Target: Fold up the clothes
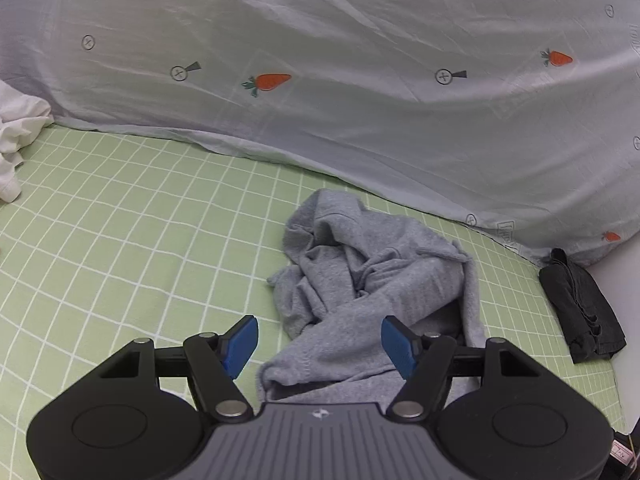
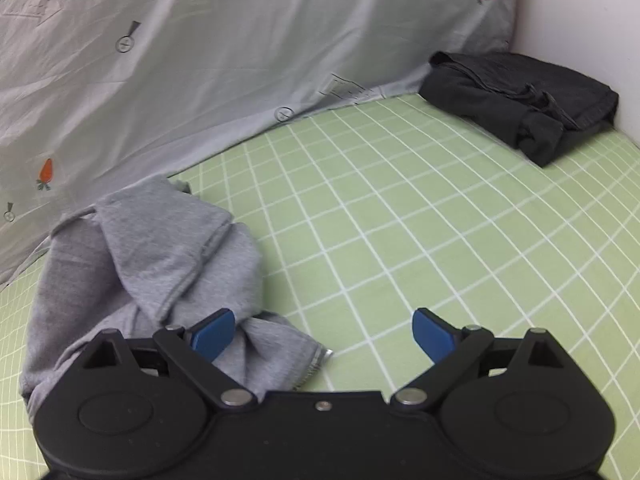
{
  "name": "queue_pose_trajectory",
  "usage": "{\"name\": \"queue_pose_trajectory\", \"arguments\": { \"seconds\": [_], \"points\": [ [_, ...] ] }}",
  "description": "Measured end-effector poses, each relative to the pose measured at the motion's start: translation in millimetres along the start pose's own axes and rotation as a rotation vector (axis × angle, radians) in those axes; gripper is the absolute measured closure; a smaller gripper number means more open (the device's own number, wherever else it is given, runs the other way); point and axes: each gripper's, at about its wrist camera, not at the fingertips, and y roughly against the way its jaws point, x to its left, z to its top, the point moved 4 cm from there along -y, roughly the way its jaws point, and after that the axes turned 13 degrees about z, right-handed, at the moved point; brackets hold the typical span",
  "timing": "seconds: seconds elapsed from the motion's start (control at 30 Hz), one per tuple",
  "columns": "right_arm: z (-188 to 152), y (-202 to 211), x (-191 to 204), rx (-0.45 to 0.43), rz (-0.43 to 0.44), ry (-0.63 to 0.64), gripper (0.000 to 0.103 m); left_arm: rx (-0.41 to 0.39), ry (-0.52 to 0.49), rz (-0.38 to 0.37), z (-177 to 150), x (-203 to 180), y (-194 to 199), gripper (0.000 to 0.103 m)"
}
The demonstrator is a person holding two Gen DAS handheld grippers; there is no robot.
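A crumpled grey garment (image 1: 372, 280) lies on the green checked bed sheet (image 1: 120, 240). My left gripper (image 1: 320, 344) is open just above the garment's near end, a hemmed fold lying between its blue pads (image 1: 240, 344). In the right wrist view the same grey garment (image 2: 160, 248) sits at the left. My right gripper (image 2: 324, 336) is open over its stitched hem corner (image 2: 312, 364), the left pad (image 2: 212, 334) above the cloth and the right pad over bare sheet (image 2: 400, 220). Neither gripper holds anything.
A pale quilt with a carrot print (image 1: 320, 80) is bunched up along the far side. A folded dark garment (image 2: 520, 100) lies in the far right corner by a white wall (image 2: 580, 20). White cloth (image 1: 16, 136) is piled at the left edge.
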Motion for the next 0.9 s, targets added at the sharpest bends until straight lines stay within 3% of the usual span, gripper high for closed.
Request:
{"name": "queue_pose_trajectory", "arguments": {
  "seconds": [0.17, 0.33, 0.4, 0.5, 0.57, 0.6, 0.63, 0.77, 0.9],
  "points": [
    [1.2, -13.8, -27.5, 0.016, -0.024, -0.035, 0.007, 0.027, -0.159, -0.075, -11.4, -70.4, -17.7, 0.034],
    [9.4, -27.4, -38.7, 0.029, -0.029, -0.027, 0.004, 0.105, -0.227, -0.095, -19.3, -116.4, -56.9, 0.042],
    [9.4, -32.1, -44.4, 0.042, -0.034, -0.031, 0.003, 0.113, -0.222, -0.092, -17.4, -120.3, -63.0, 0.043],
    [8.1, -38.8, -51.0, 0.054, -0.044, -0.042, 0.003, 0.126, -0.214, -0.088, -14.5, -126.2, -72.1, 0.053],
    [7.4, -42.4, -54.4, 0.059, -0.052, -0.050, 0.003, 0.135, -0.208, -0.086, -12.6, -130.1, -78.2, 0.076],
    [7.2, -43.3, -55.3, 0.056, -0.058, -0.046, 0.002, 0.139, -0.205, -0.084, -11.7, -132.1, -81.2, 0.094],
    [7.4, -44.0, -55.4, 0.054, -0.063, -0.039, 0.002, 0.143, -0.203, -0.083, -10.7, -134.1, -84.2, 0.097],
    [7.1, -44.6, -55.0, 0.060, -0.076, -0.029, 0.002, 0.160, -0.191, -0.077, -6.8, -141.4, -96.1, 0.099],
    [3.8, -43.3, -52.5, 0.067, -0.082, -0.029, 0.002, 0.084, -0.110, 0.090, 3.7, -71.6, -69.5, 0.099]
  ]
}}
